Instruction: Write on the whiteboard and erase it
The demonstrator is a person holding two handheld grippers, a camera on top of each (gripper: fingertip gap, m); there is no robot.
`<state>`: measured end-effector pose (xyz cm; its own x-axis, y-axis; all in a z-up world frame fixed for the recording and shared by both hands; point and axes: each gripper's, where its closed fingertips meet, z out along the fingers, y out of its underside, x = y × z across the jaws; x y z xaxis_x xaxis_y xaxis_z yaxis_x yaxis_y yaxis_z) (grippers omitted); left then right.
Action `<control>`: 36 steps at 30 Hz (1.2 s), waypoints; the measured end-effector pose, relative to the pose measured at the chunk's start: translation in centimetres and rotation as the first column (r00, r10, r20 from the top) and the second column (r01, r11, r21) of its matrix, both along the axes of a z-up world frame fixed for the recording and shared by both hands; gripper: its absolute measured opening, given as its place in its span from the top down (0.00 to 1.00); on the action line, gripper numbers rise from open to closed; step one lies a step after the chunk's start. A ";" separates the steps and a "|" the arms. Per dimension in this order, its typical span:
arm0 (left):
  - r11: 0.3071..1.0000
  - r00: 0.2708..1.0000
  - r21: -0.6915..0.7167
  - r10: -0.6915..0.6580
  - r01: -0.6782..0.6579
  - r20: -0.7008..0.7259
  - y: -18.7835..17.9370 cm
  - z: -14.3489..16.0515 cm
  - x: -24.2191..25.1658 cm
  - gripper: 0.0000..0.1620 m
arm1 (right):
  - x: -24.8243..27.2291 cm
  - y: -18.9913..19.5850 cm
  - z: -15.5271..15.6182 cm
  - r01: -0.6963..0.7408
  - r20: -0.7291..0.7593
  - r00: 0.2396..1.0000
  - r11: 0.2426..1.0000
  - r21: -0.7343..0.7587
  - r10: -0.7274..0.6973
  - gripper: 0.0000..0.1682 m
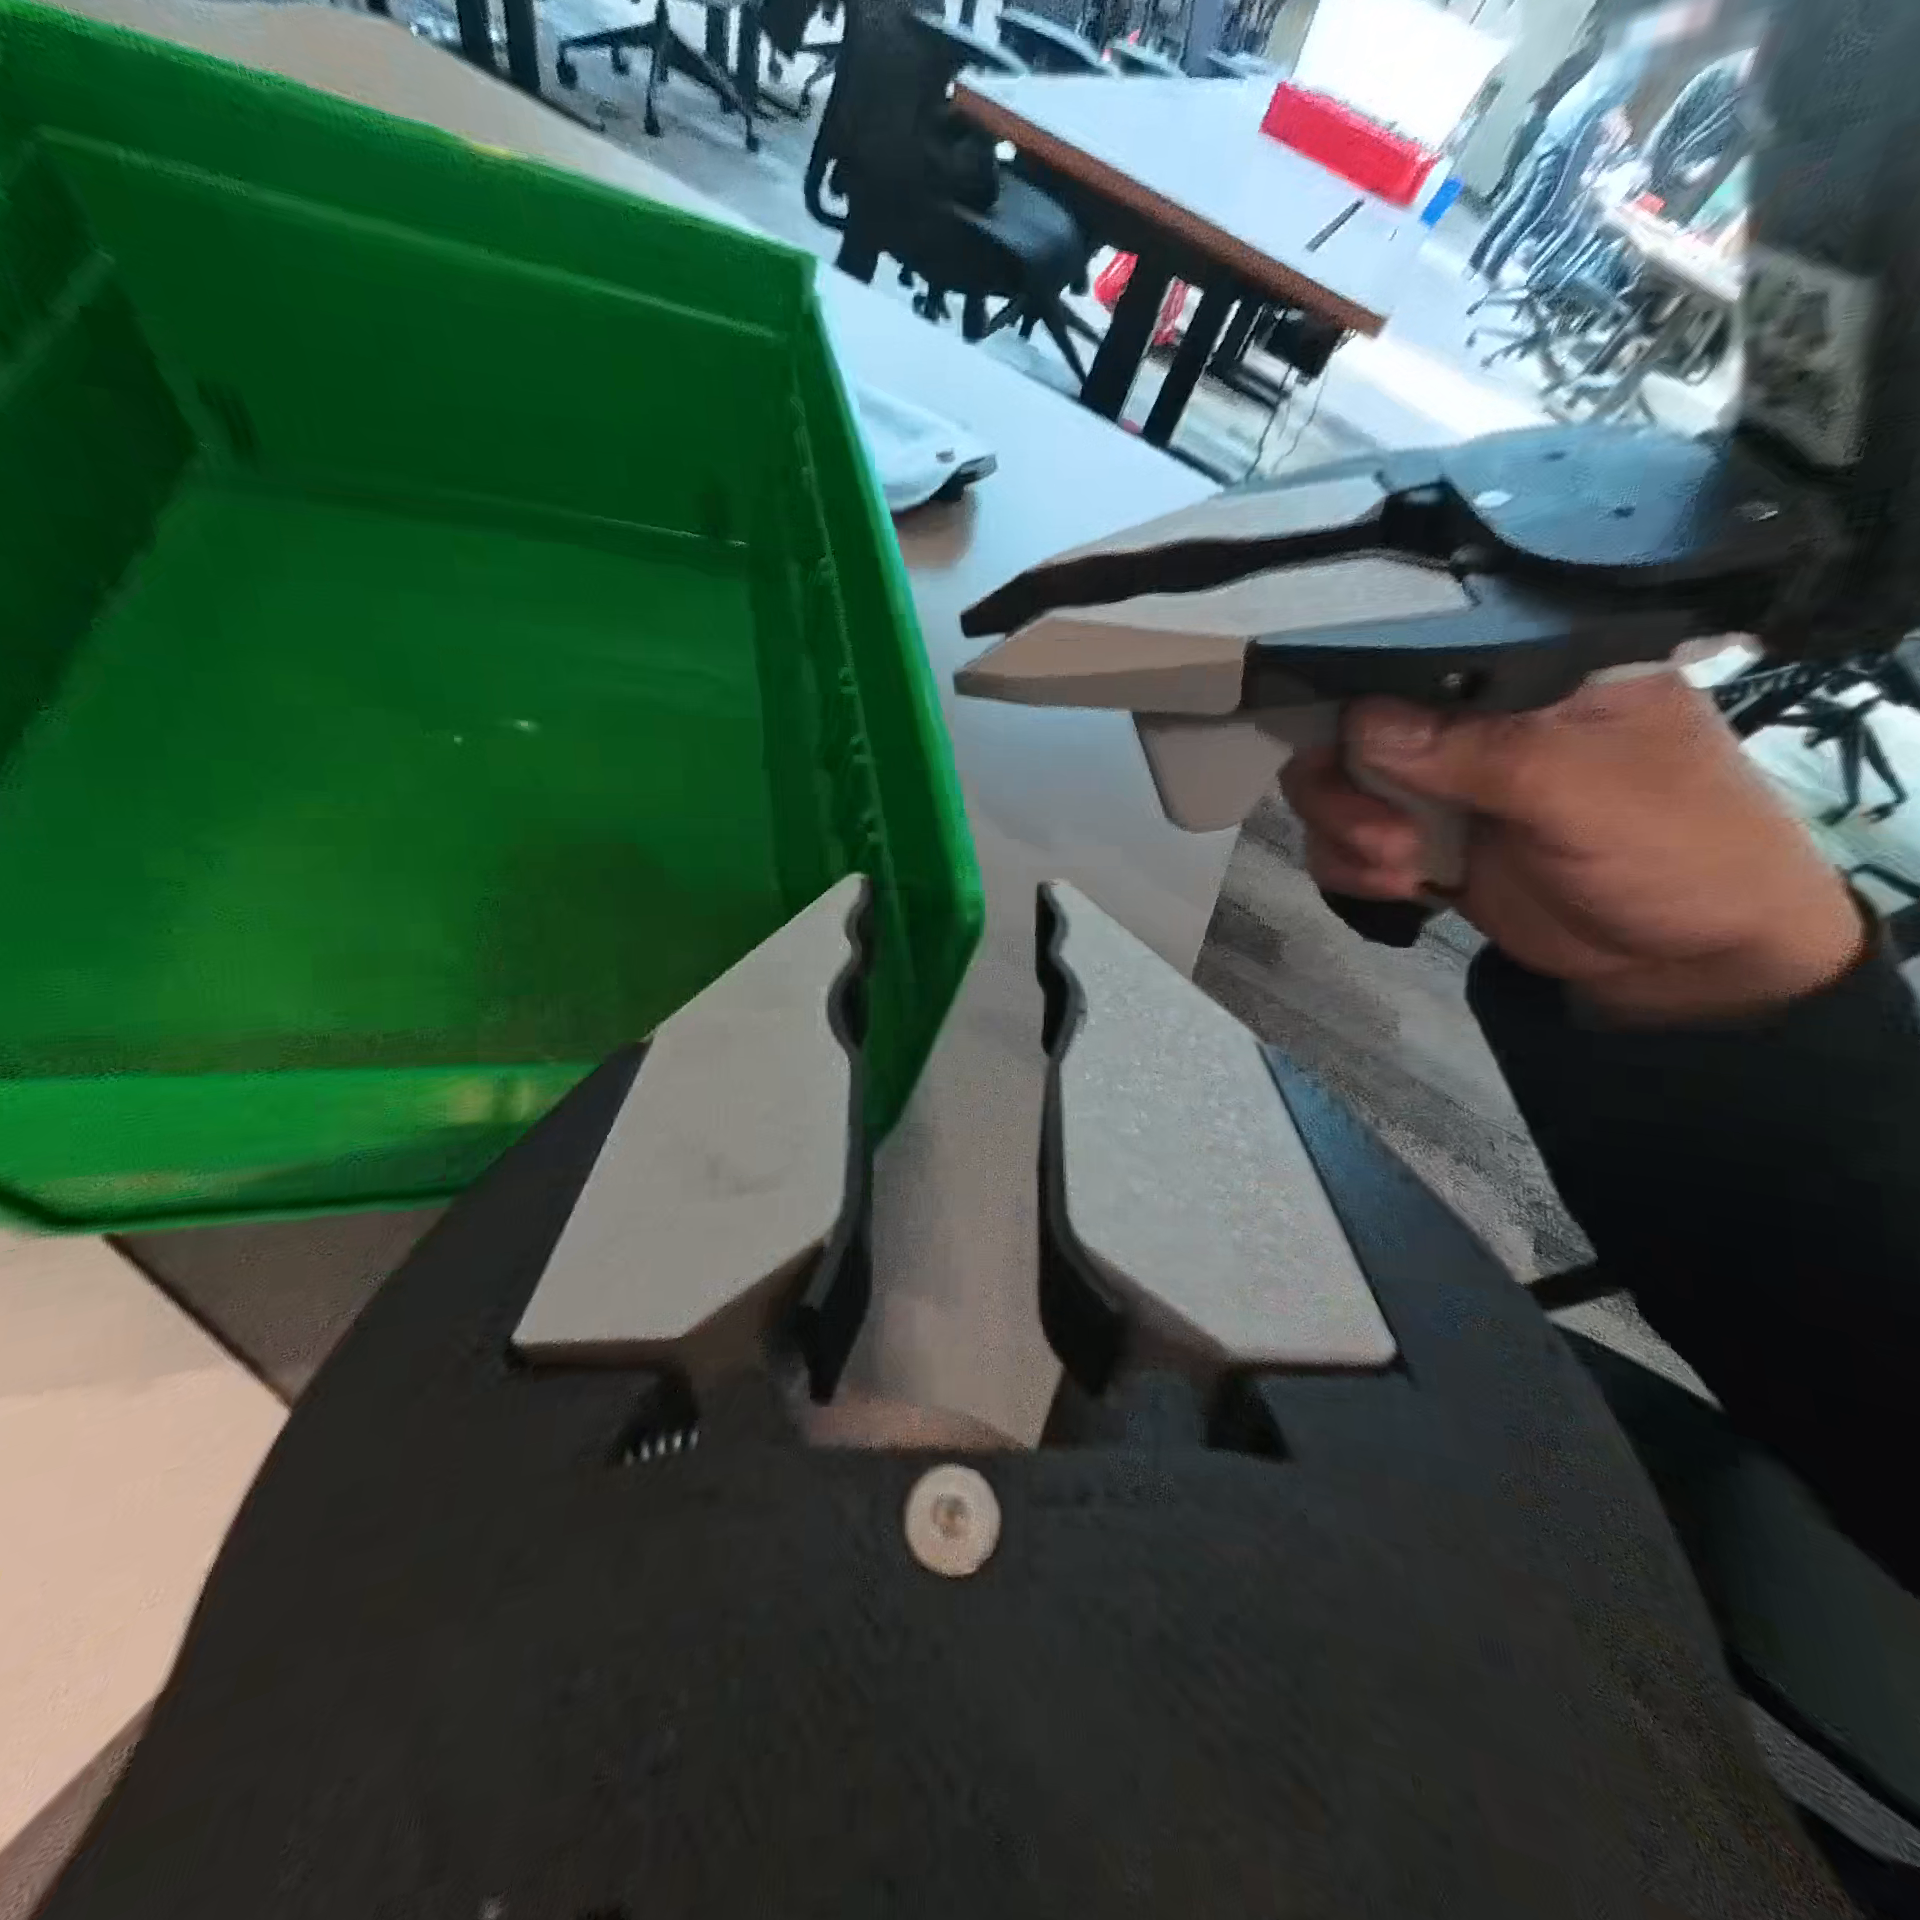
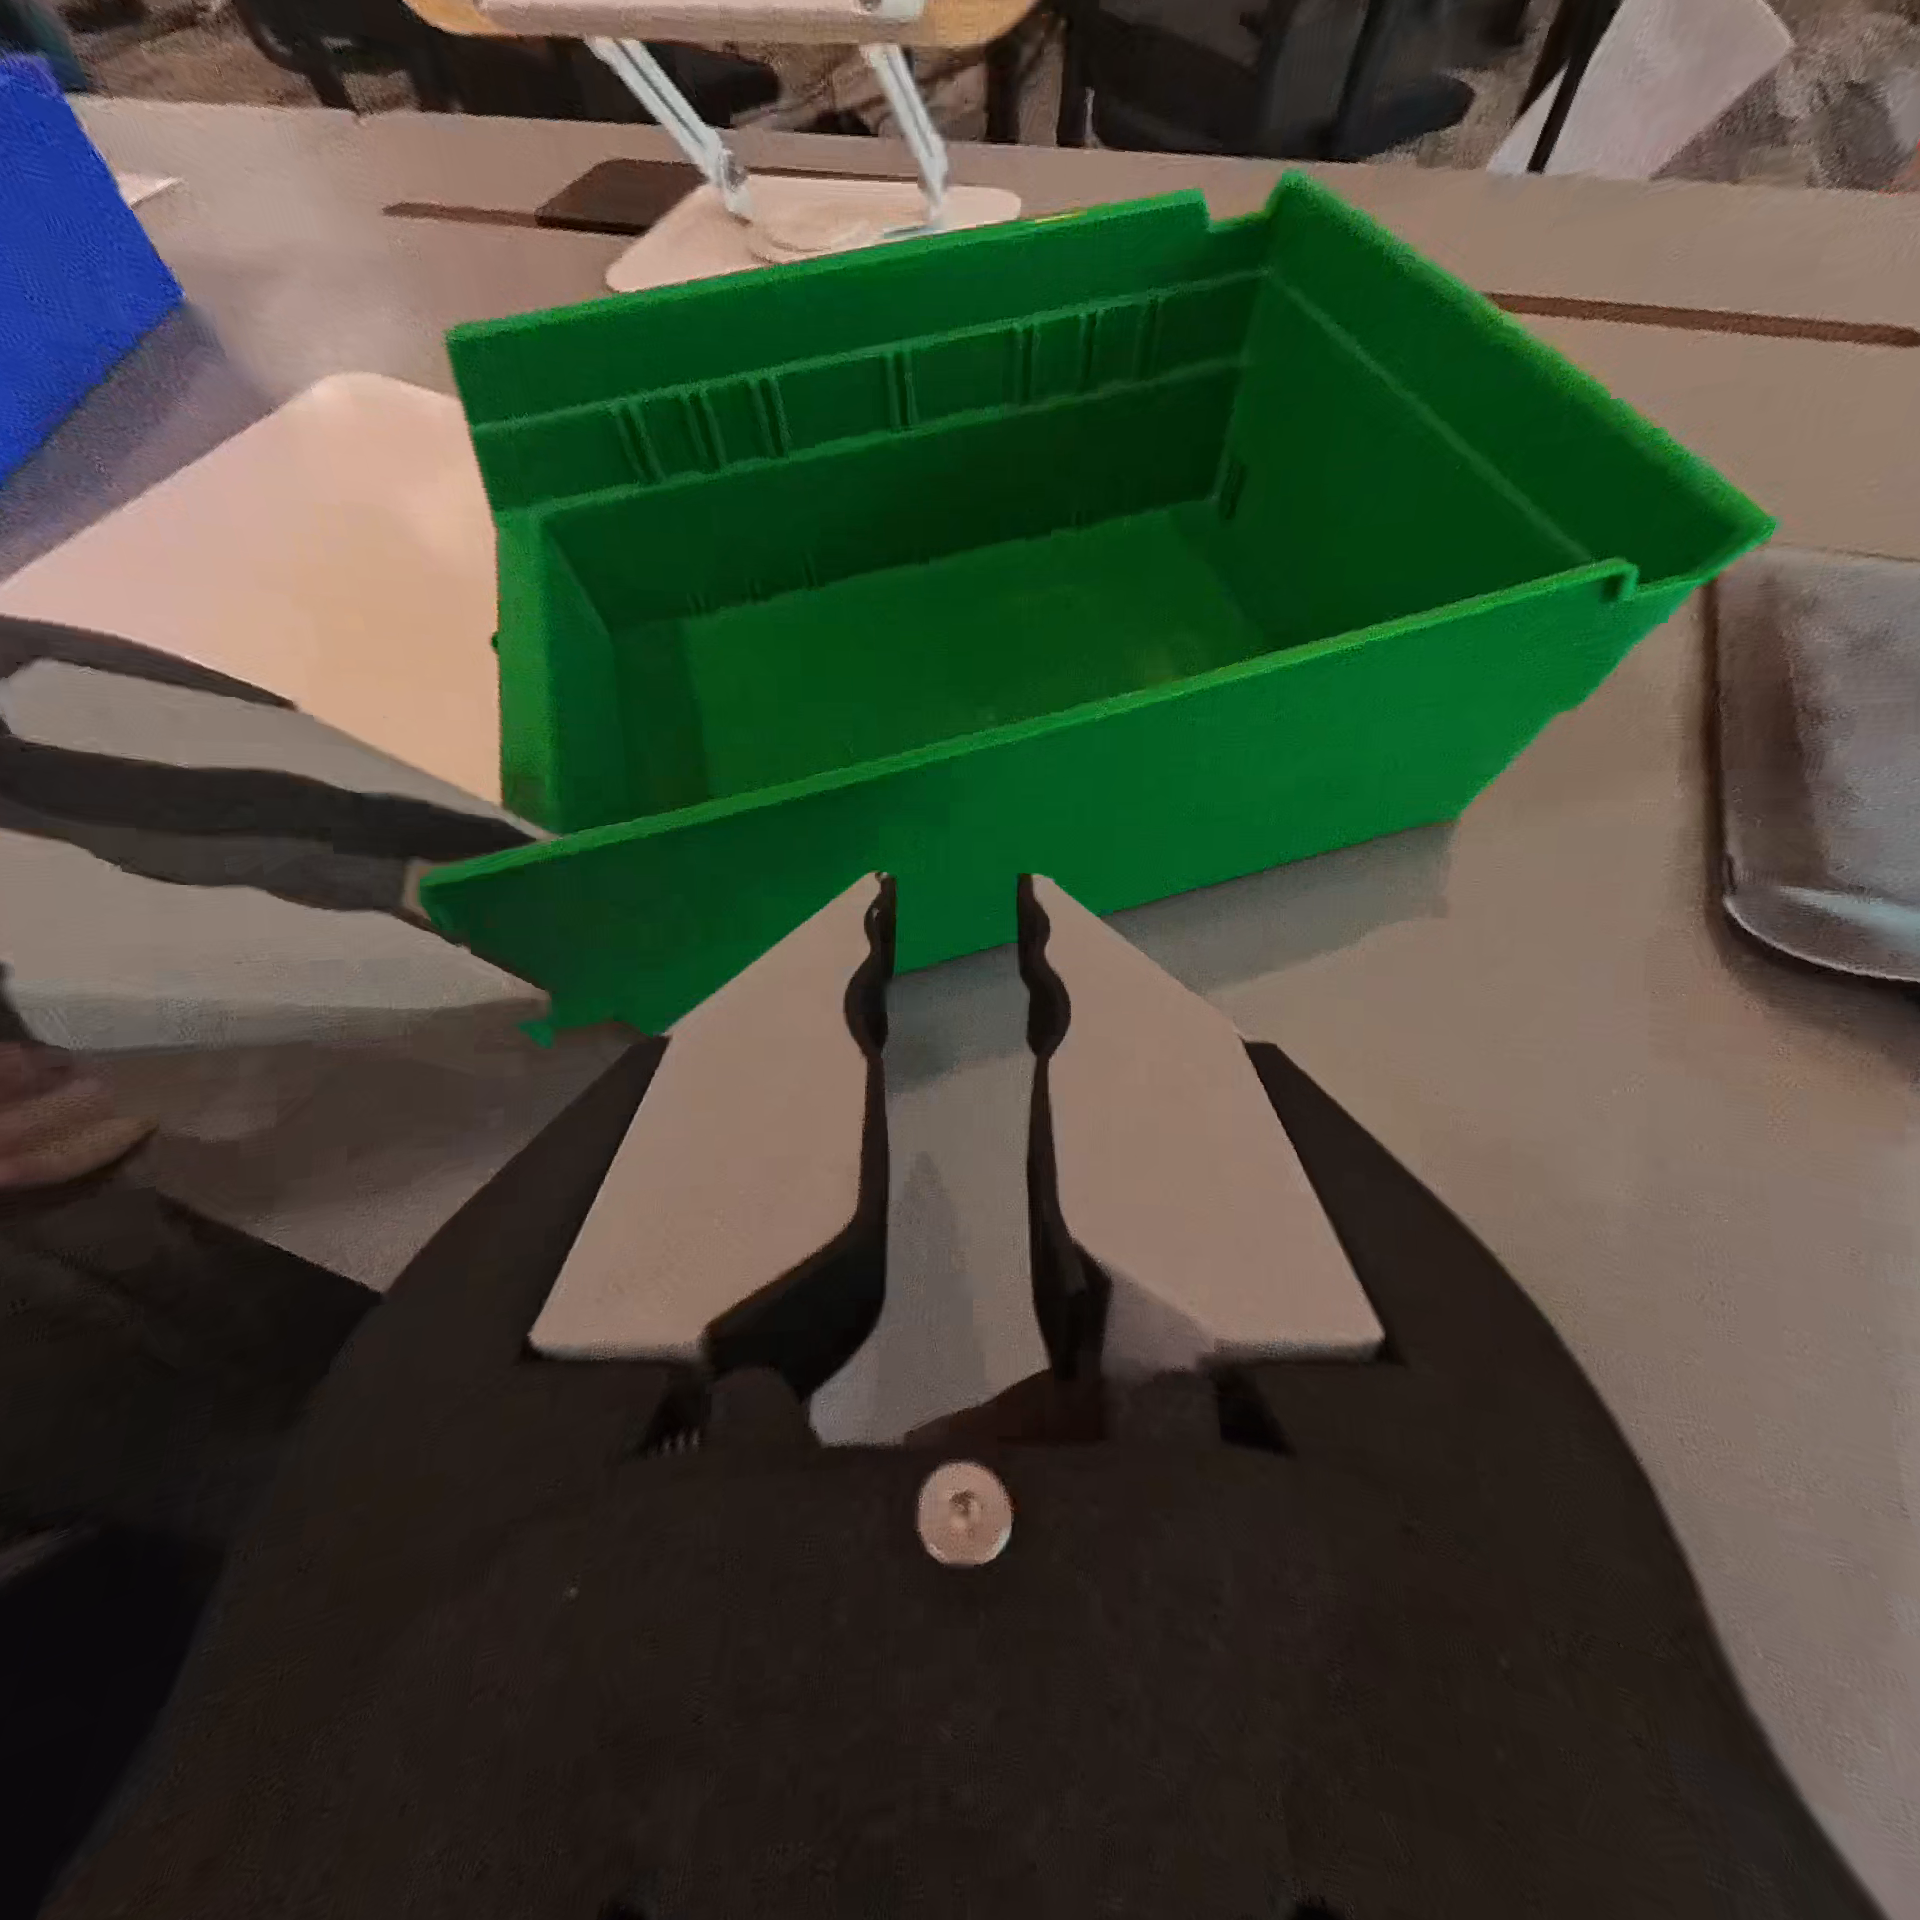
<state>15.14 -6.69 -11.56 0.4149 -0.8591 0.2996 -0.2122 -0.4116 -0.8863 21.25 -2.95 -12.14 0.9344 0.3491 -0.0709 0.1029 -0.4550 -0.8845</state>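
The left gripper (image 1: 951, 894) has its two grey fingers parted with a gap between them and nothing held. Its left fingertip overlaps the near right corner of a green bin (image 1: 436, 665); whether it touches the wall cannot be told. The bin sits on a grey table (image 1: 1039, 769) and looks empty.

Only the left wrist view shows the right gripper (image 1: 971, 649) from the side, held in a hand (image 1: 1558, 831) with a dark sleeve. It points left toward the bin's right wall. Seen from this side, its finger gap cannot be judged. Beyond it lie a grey cloth (image 1: 925, 447) on the table, and farther back another table with a red box (image 1: 1351, 140) and office chairs.

The right wrist view shows the right gripper (image 2: 951, 894) head-on: fingers slightly parted, holding nothing, tips just before the bin's (image 2: 1039, 623) near wall. Only here the whole bin shows, its inside bare. The left gripper (image 2: 416, 842) enters from the left, at the bin's near left corner. A pale board (image 2: 291, 582) lies flat to the bin's left, a grey cloth (image 2: 1829, 748) to its right, a blue box (image 2: 62, 260) at far left and a white stand (image 2: 810, 218) behind. If the pale board is the whiteboard, it is well clear of both grippers.
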 end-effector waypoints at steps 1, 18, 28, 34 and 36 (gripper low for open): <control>1.000 1.000 0.027 0.011 -0.011 0.014 0.1 0.9 -1.0 0.83 | 0.0 -0.3 0.0 0.005 -0.017 1.000 1.000 0.000 -0.005 0.84; 0.932 0.926 0.236 0.323 -0.275 -0.195 5.8 -2.8 -24.3 0.77 | -17.6 -2.7 2.0 -0.402 0.029 0.916 0.912 0.083 0.401 0.88; 0.920 0.884 0.245 0.371 -0.307 -0.284 5.7 -5.4 -29.1 0.75 | -0.8 1.2 0.4 0.090 0.358 0.928 0.994 0.064 -0.107 1.00; 0.925 0.832 0.286 0.356 -0.250 -0.425 6.9 -6.5 -29.5 0.74 | 9.4 3.8 0.1 0.254 0.548 0.805 0.967 0.032 -0.229 0.91; 0.926 0.816 0.293 0.355 -0.239 -0.457 7.6 -6.6 -29.7 0.74 | 7.4 2.9 0.7 0.163 0.501 0.853 0.987 0.008 -0.145 0.82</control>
<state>-14.58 0.87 -18.19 0.7017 -0.6869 -0.1892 -0.5416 -0.3417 -0.7681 28.66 -0.01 -11.42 0.8891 0.2039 0.4097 0.4521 -0.5298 -0.7175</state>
